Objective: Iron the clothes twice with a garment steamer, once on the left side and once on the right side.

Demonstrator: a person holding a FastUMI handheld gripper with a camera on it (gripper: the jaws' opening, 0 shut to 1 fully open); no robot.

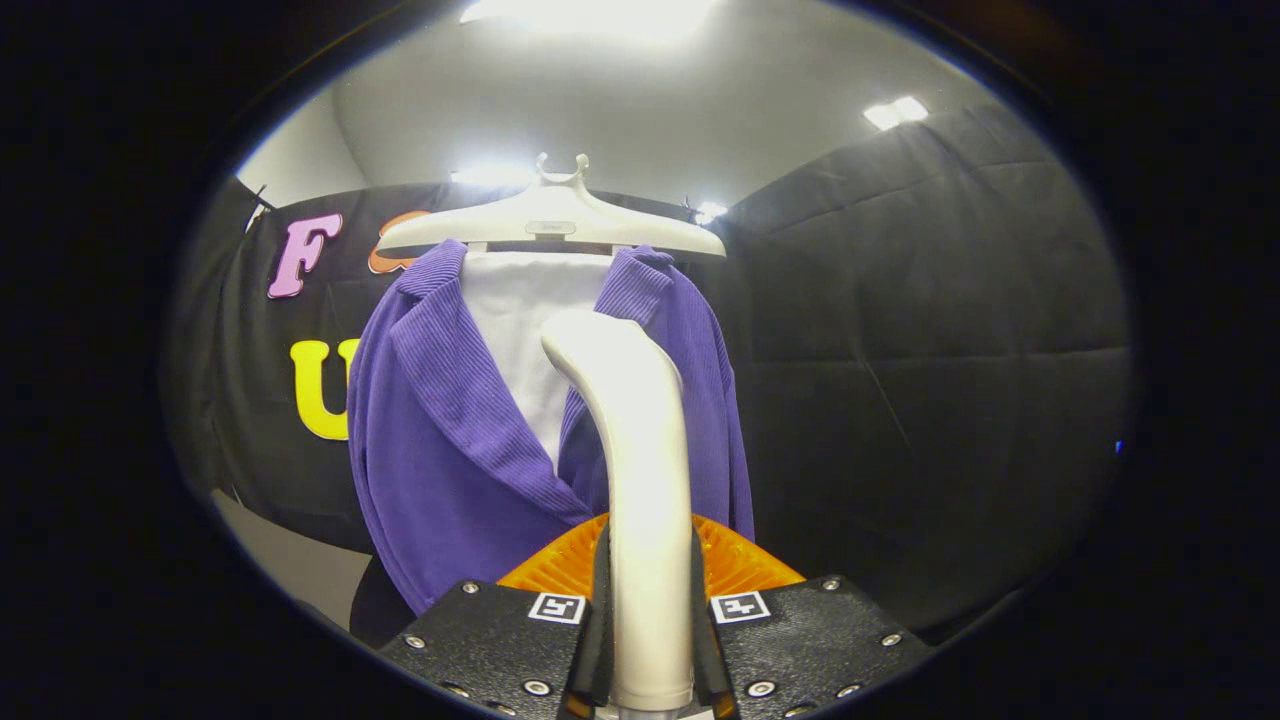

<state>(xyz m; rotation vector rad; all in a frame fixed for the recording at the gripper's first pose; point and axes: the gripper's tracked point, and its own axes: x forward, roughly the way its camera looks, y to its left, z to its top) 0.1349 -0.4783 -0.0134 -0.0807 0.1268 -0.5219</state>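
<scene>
Hand-held gripper (650, 620) clamped on white garment steamer (635, 450), purple jacket (450, 440) on white hanger (550, 222) just beyond

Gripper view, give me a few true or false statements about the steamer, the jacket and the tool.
1. The tool is shut on the steamer handle. True.
2. The purple jacket lies folded on a table. False: it hangs on a white hanger.
3. The steamer handle rises from between the fingers, in front of the jacket. True.
4. The jacket is buttoned up to the collar. False: it hangs open over a white panel.
</scene>
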